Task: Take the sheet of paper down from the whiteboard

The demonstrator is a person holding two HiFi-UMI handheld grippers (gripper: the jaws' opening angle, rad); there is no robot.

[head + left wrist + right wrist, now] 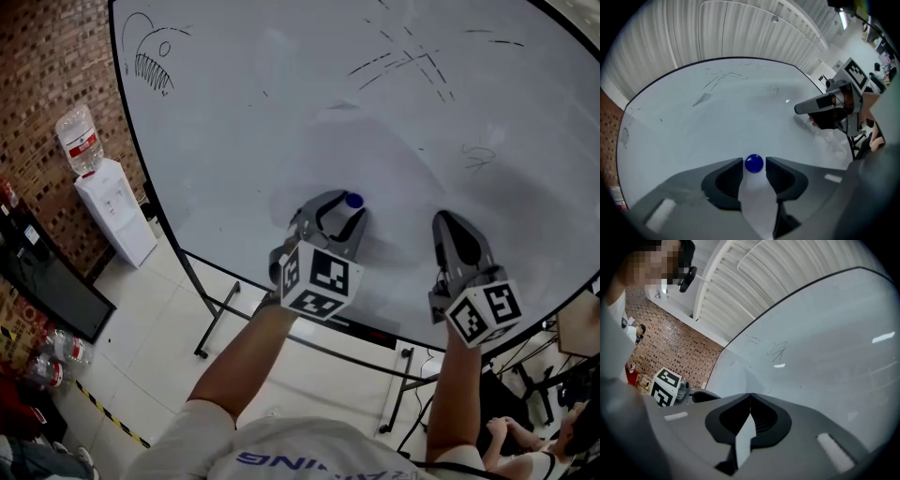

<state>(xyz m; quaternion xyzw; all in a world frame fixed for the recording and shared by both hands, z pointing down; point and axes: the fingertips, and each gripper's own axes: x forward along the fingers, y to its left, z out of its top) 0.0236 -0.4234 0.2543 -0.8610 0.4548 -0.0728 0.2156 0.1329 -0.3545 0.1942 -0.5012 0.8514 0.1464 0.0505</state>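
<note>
The whiteboard (281, 112) fills the head view, and both grippers point at its lower part. My left gripper (342, 212) is open. A round blue magnet (754, 163) on the board sits between its fingertips with a thin gap on each side. My right gripper (750, 395) is shut, its tip (446, 219) close to the board right of the left one. The white sheet hardly stands out from the board. Faint creases (832, 138) show below the right gripper in the left gripper view. Whether the right jaws pinch paper I cannot tell.
A water dispenser (114, 211) with a bottle stands by the brick wall (42, 112) at the left. The board's black stand legs (214, 323) reach over the tiled floor. A seated person (525, 450) is at the bottom right. Marker doodles (150, 64) mark the board's top left.
</note>
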